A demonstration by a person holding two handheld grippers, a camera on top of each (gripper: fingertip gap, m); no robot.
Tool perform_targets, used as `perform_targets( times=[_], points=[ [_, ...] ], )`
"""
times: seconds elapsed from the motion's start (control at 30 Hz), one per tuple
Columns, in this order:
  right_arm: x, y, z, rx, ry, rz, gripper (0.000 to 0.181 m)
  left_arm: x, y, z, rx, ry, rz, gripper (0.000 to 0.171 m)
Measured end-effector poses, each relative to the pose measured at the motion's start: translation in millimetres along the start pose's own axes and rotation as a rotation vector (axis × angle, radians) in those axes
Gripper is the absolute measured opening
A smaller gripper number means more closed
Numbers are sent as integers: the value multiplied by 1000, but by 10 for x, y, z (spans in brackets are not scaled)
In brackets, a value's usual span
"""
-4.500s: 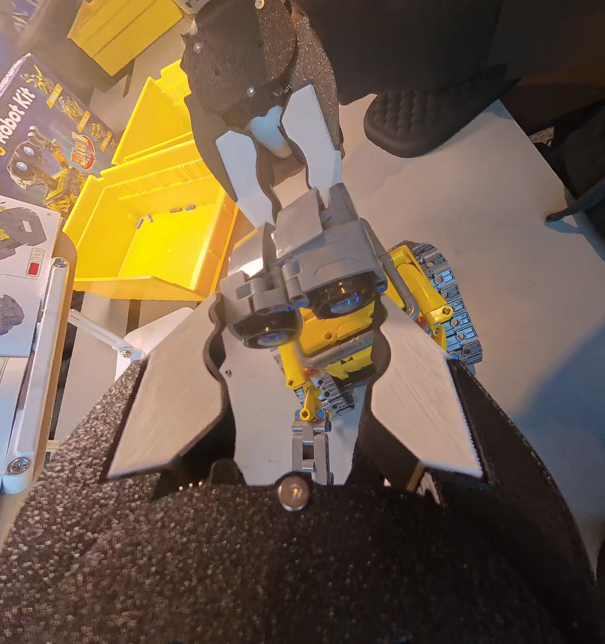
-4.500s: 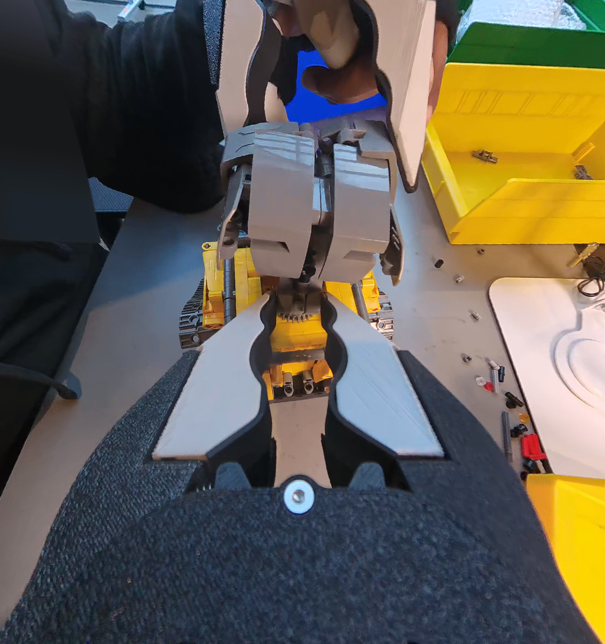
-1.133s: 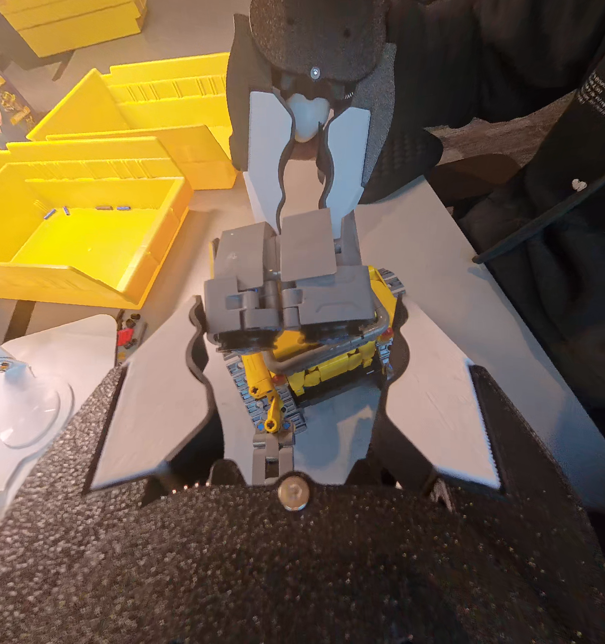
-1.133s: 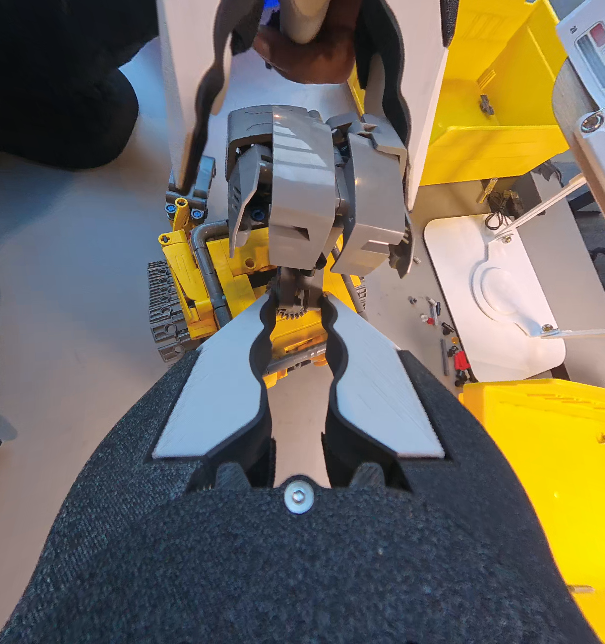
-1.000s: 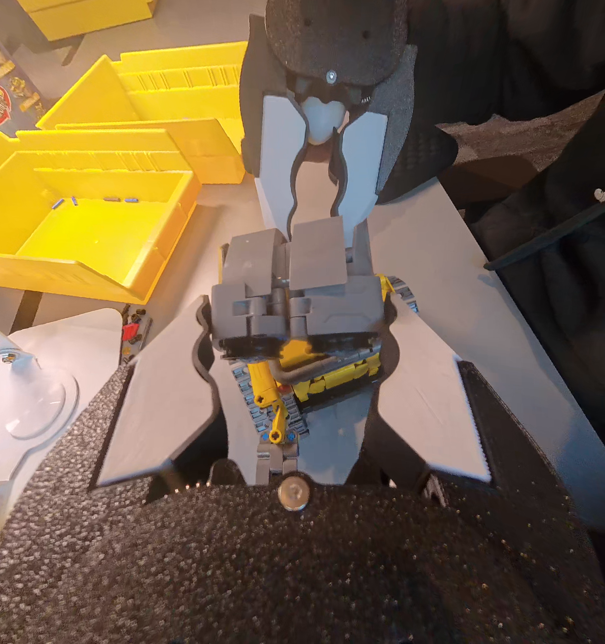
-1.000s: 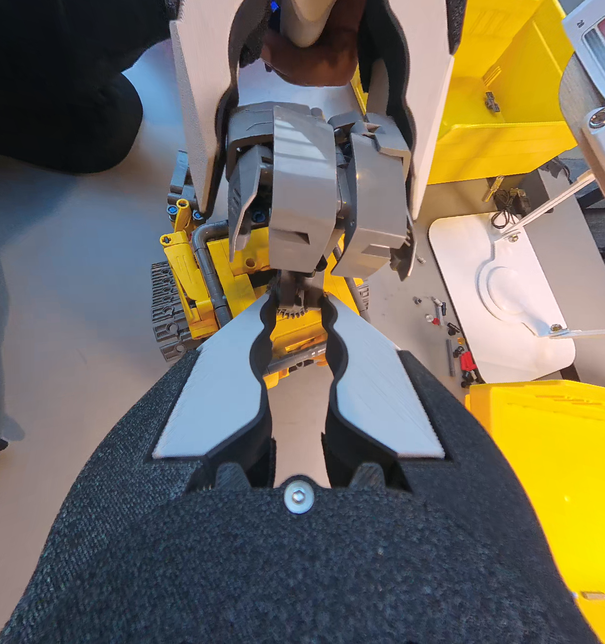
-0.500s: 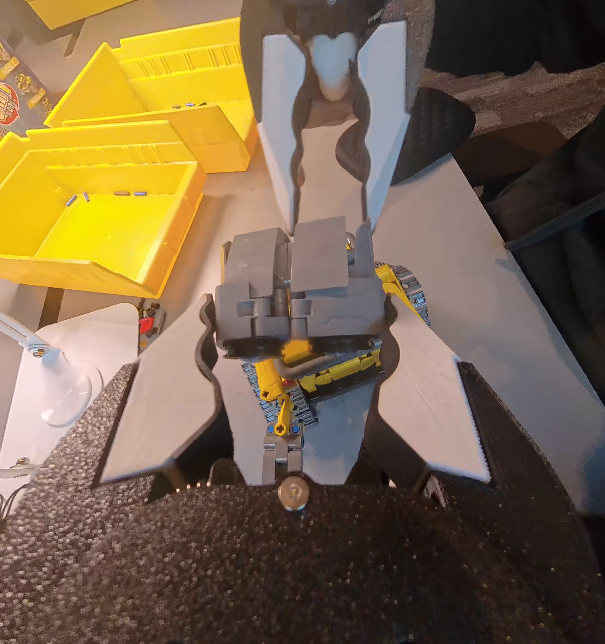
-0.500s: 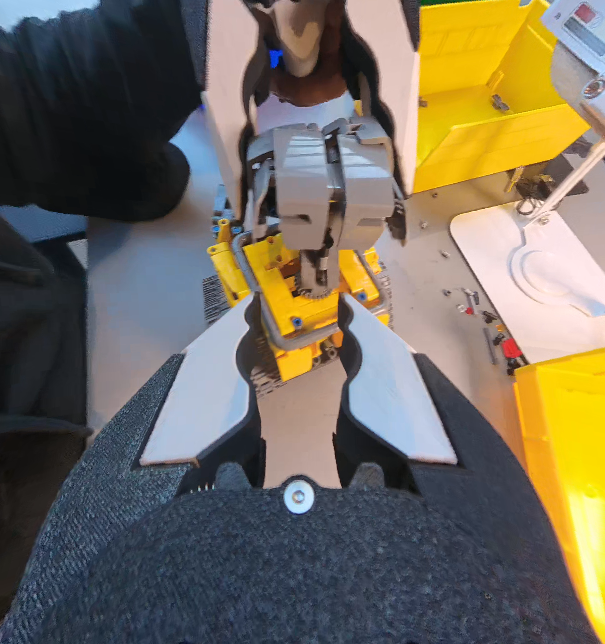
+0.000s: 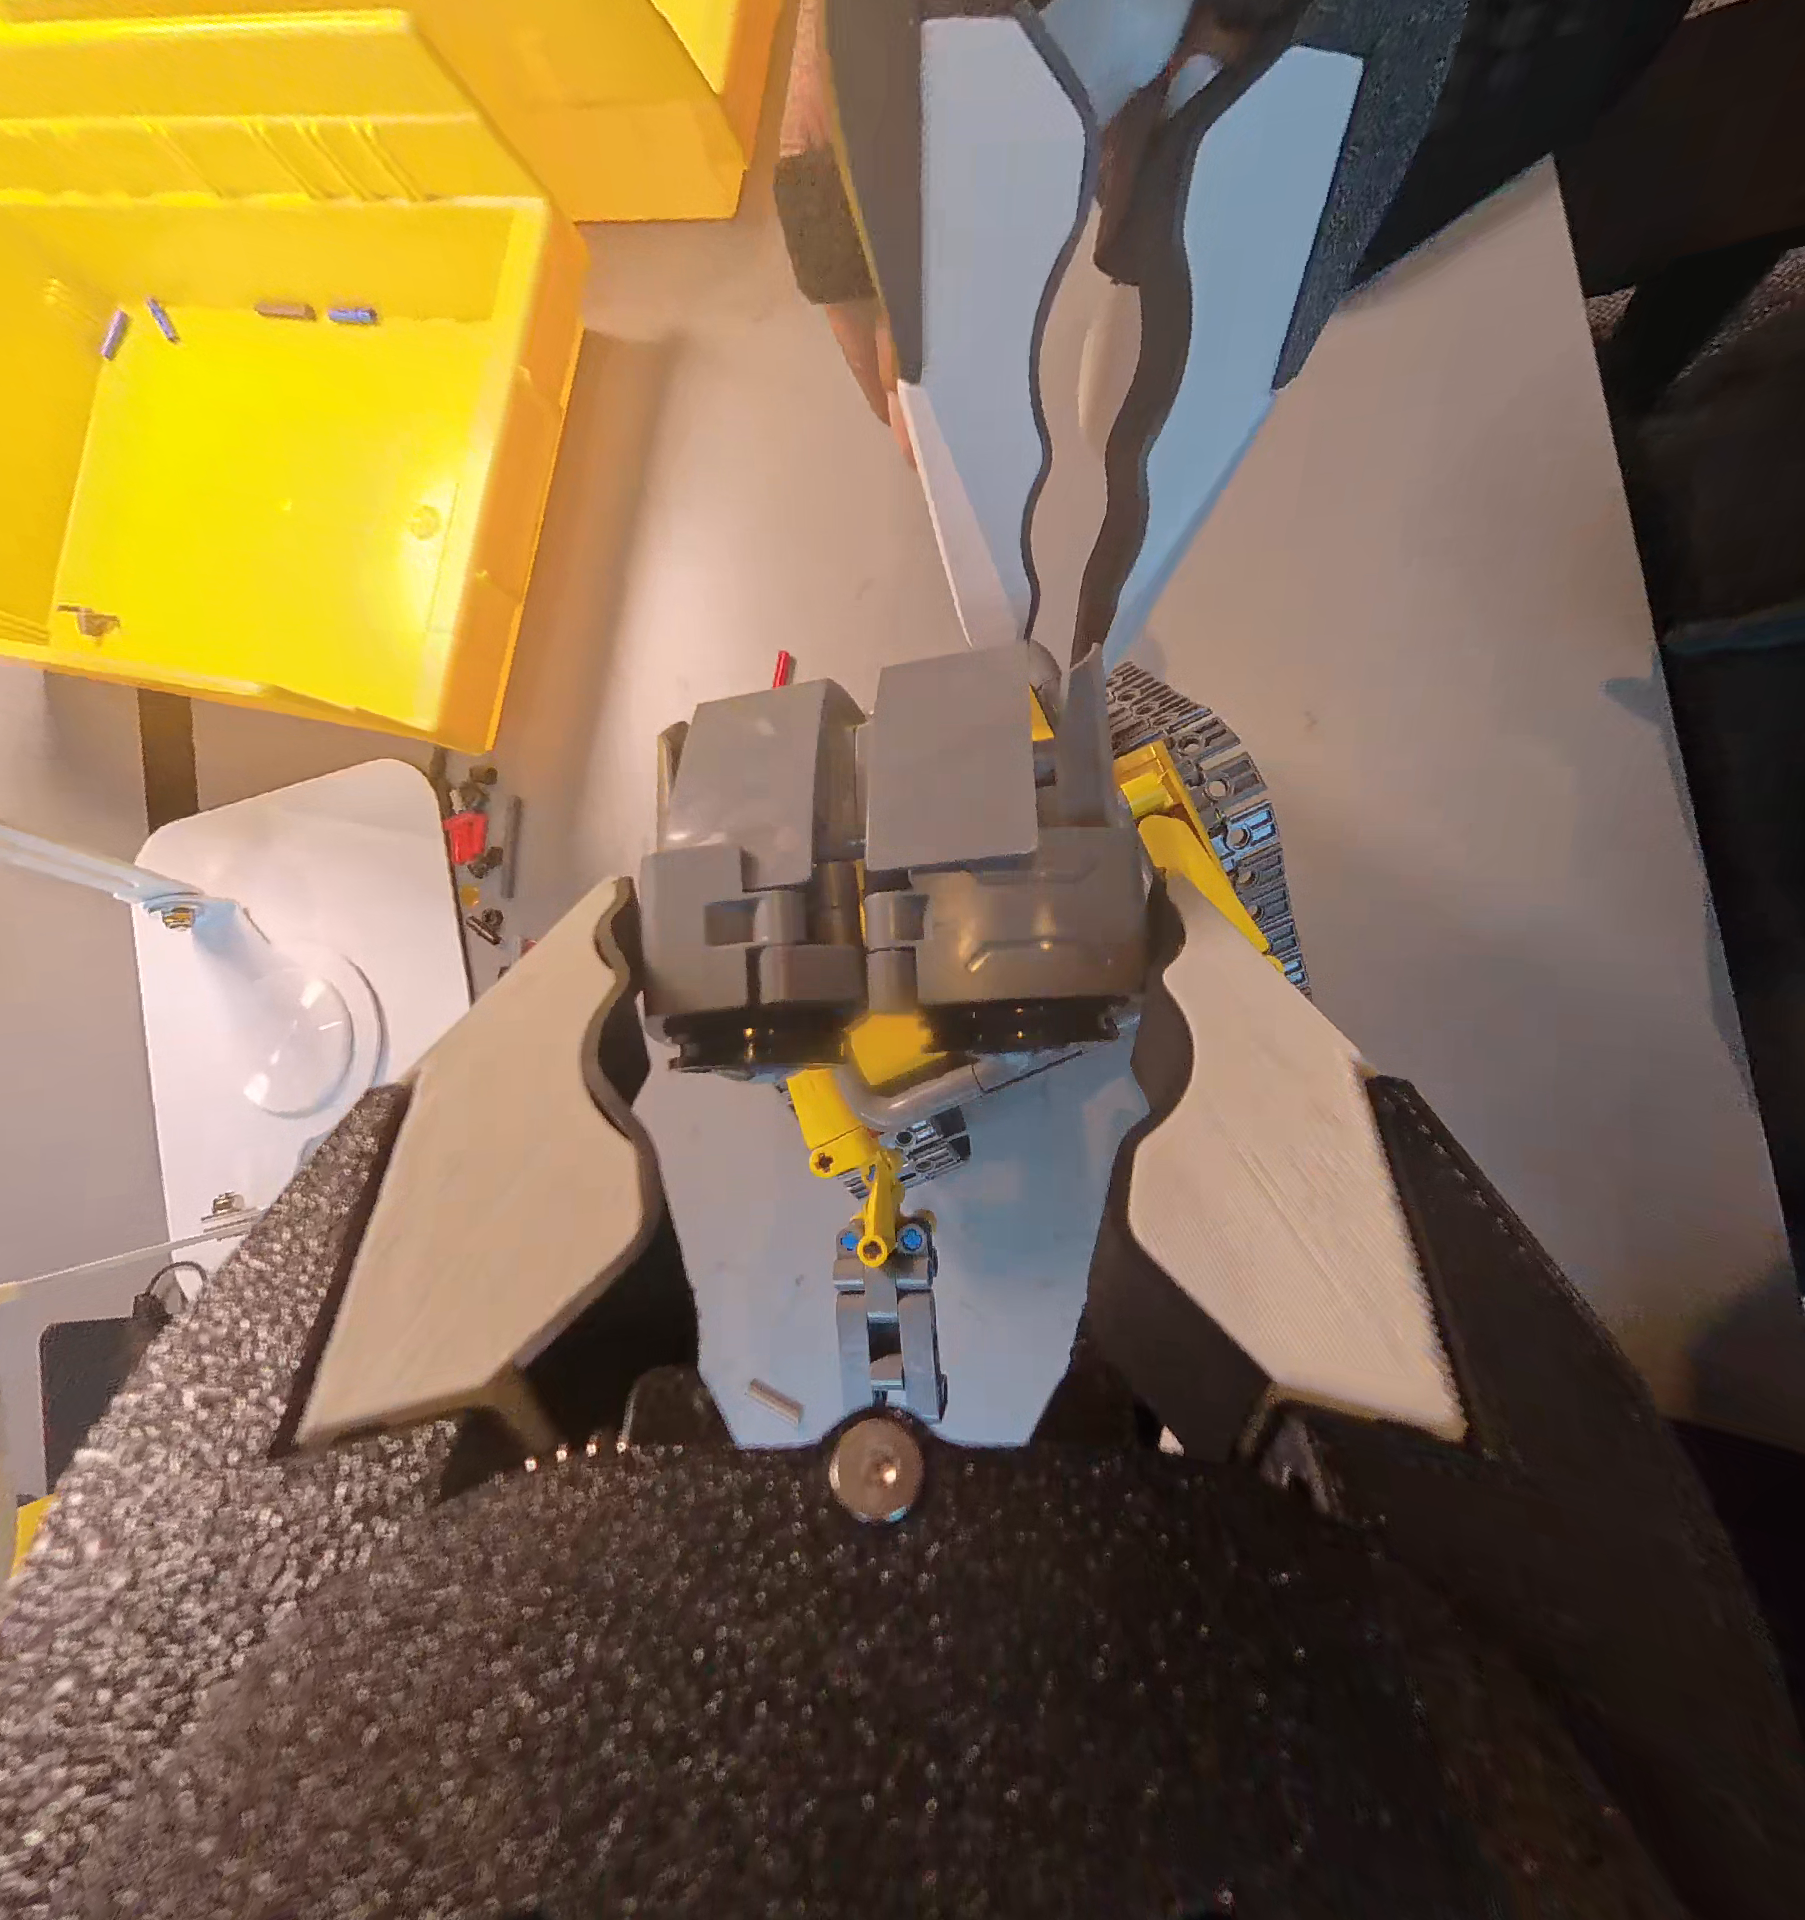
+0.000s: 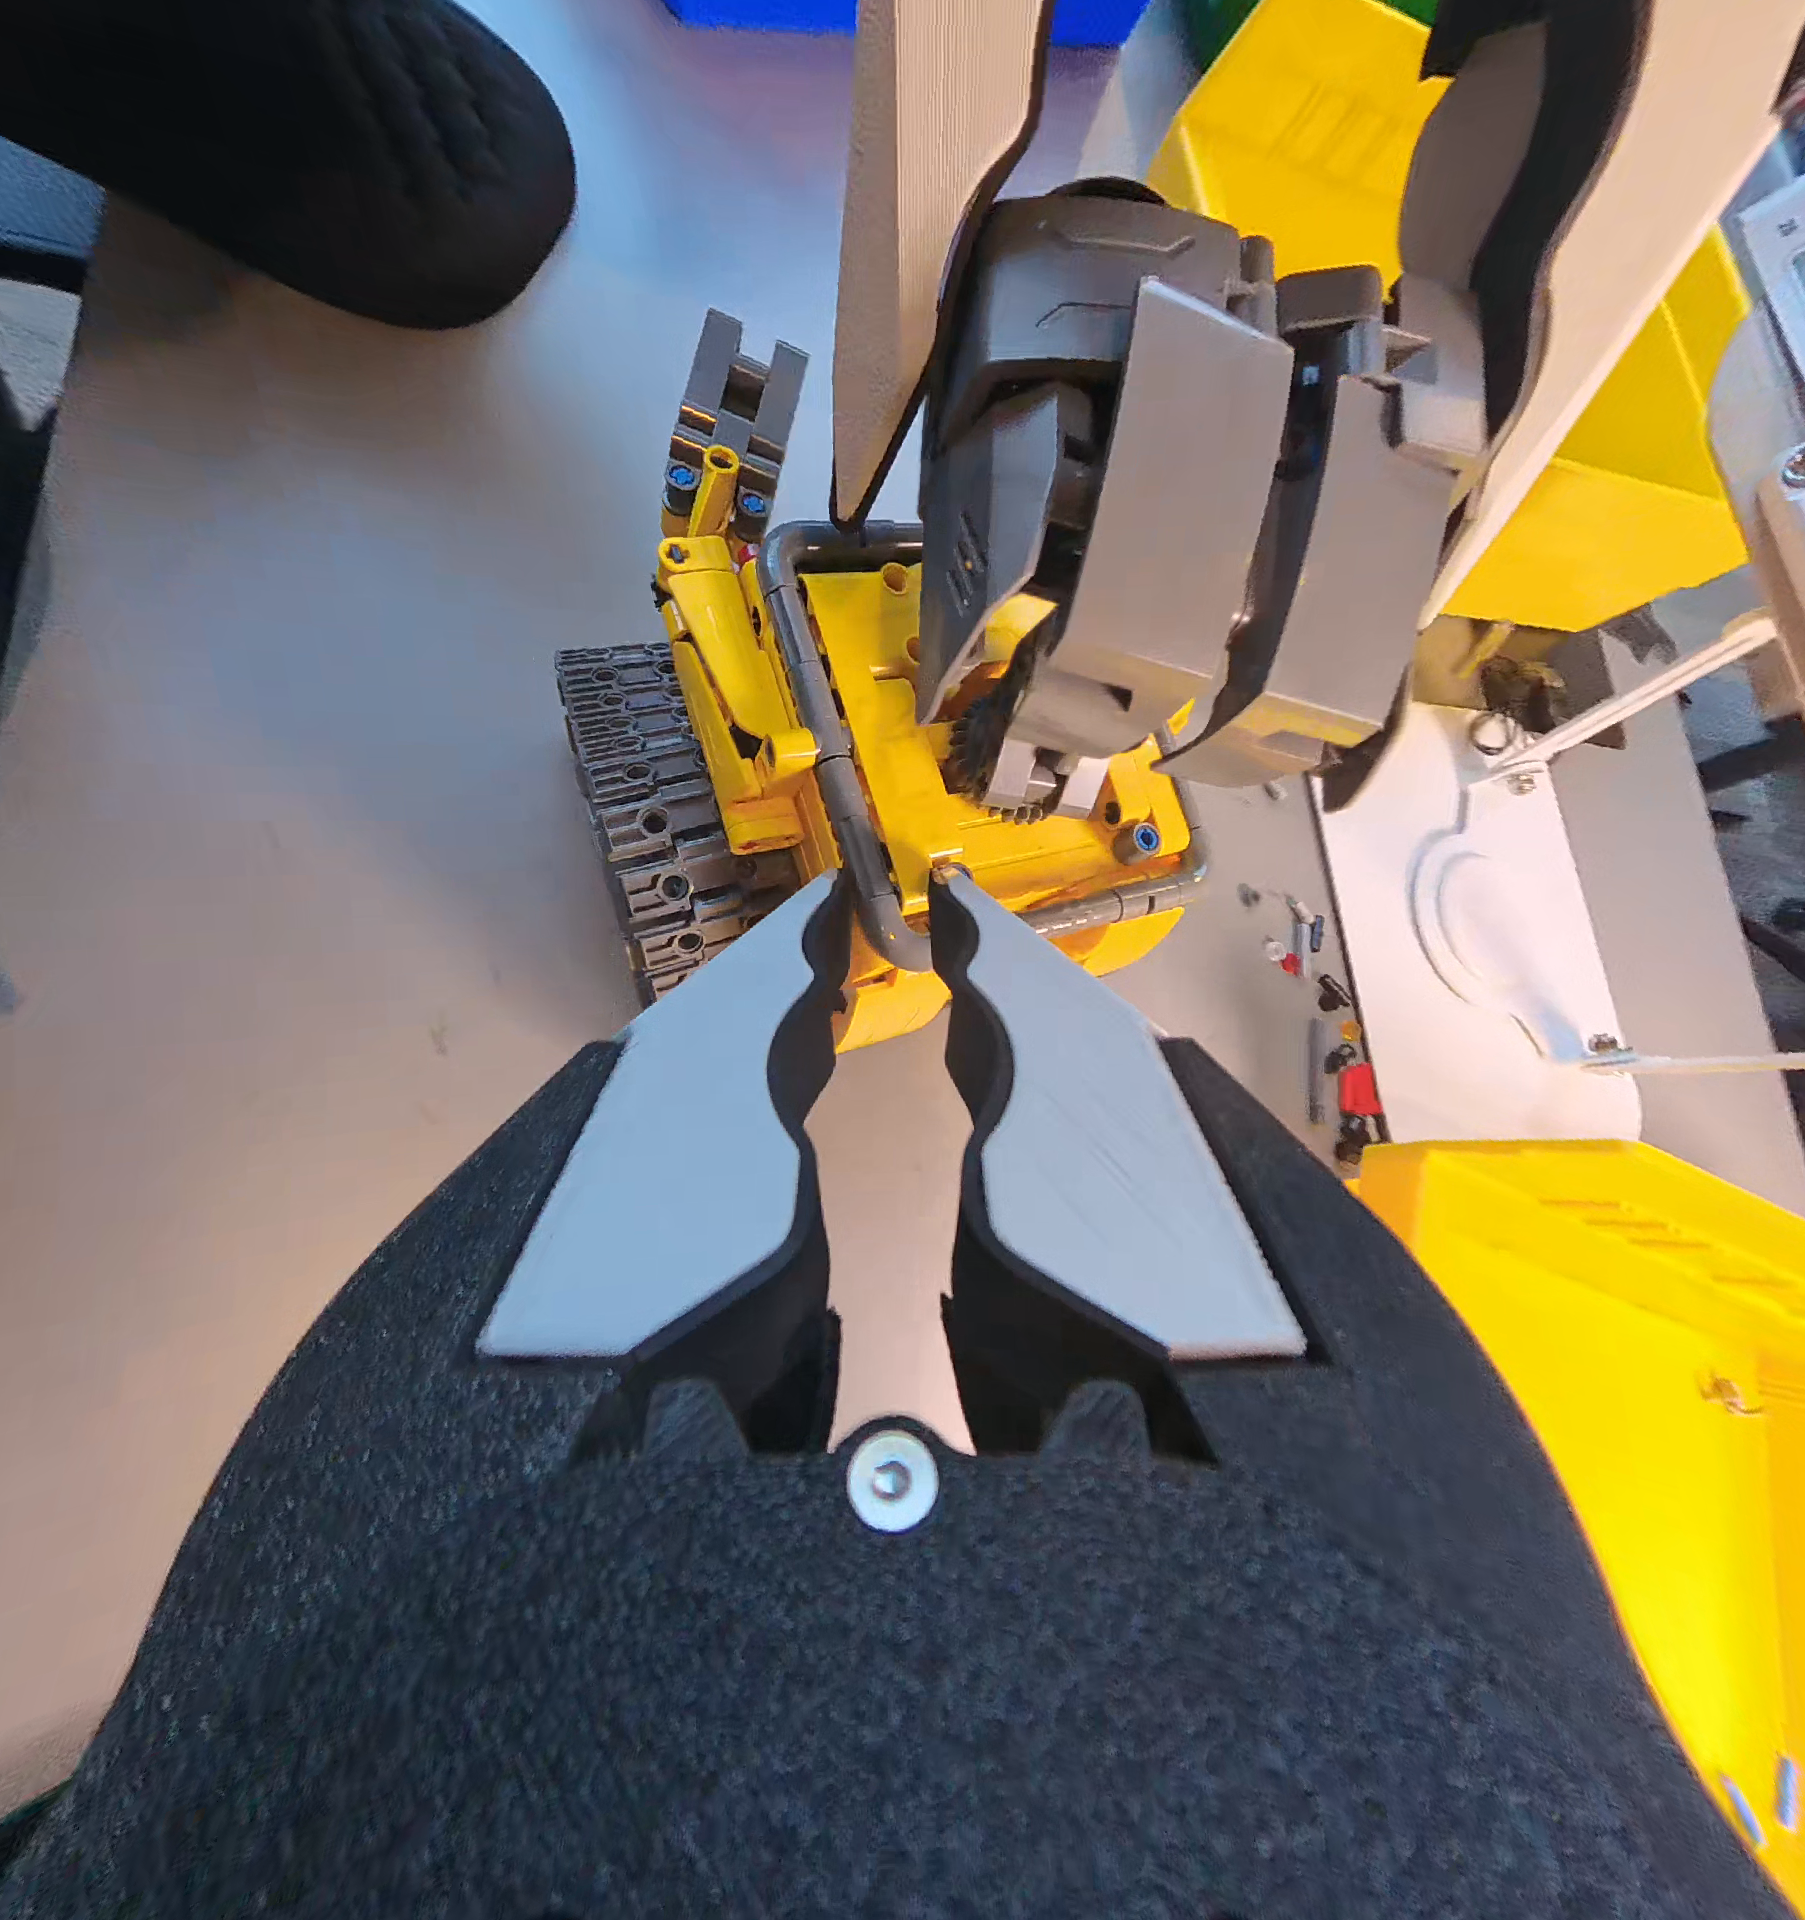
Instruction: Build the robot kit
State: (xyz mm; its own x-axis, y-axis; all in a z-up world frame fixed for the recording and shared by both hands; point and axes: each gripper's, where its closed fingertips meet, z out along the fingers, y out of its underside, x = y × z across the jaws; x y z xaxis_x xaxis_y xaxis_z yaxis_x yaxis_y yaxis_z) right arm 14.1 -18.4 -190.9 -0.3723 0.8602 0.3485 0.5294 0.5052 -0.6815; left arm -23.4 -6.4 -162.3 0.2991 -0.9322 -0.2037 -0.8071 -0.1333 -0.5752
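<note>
A yellow toy robot [image 10: 877, 727] with grey tracks [image 10: 649, 790] stands on the grey table. My left gripper [image 9: 887, 914] is shut on the two sides of its grey binocular-shaped head [image 9: 877, 810]. In the right wrist view the left gripper [image 10: 1147, 551] holds the head [image 10: 1168, 499] tilted, with a toothed neck below it. My right gripper [image 10: 885, 883] is closed on the grey bent tube [image 10: 867, 831] at the rear edge of the yellow body. It also shows behind the head in the left wrist view [image 9: 1054, 634]. The toy's arm with a grey claw [image 9: 882, 1330] points towards my left gripper.
Yellow bins stand beside the toy [image 9: 254, 468] and near my right gripper [image 10: 1656, 1455]. A white stand base [image 10: 1480, 935] and several small loose parts [image 10: 1324, 997] lie next to it. A black padded armrest [image 10: 337, 145] is at the table's edge [image 9: 1656, 831].
My right gripper let go of the neck under the head, opened, drew back and closed on the grey tube at the body's rear. My left gripper kept the head, which now tilts.
</note>
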Motion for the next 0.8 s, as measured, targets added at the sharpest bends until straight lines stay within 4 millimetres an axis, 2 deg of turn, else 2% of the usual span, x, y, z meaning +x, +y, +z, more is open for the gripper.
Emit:
perform_targets(
  times=[0.17, 0.27, 0.4, 0.47, 0.5, 0.53, 0.73, 0.8],
  points=[
    [0, 21, -11, 50, -60, 57, 15, -16, -55, 15, -22, 19, 10, 95],
    [-23, 20, -34, 42, -77, 94, 21, -16, -46, 28, -8, 13, 10, 95],
    [-16, -80, -109, 68, -55, 165, 24, -8, -39, 48, 55, 5, -2, 95],
    [-50, 20, -81, -11, -18, 133, 26, -8, -23, 40, 82, -2, -7, 95],
    [-44, 98, -59, -59, 17, 98, 24, -8, -21, 40, 91, -5, -9, 95],
    [-11, 88, -60, -47, 54, 68, 17, -7, -25, 42, 97, -7, -10, 95],
    [11, 104, -84, -20, -53, 139, 13, -13, -53, 55, 63, -46, -12, 95],
    [49, -13, -154, 44, -75, 216, 18, -10, -53, 54, 54, -58, -13, 95]
  ],
)
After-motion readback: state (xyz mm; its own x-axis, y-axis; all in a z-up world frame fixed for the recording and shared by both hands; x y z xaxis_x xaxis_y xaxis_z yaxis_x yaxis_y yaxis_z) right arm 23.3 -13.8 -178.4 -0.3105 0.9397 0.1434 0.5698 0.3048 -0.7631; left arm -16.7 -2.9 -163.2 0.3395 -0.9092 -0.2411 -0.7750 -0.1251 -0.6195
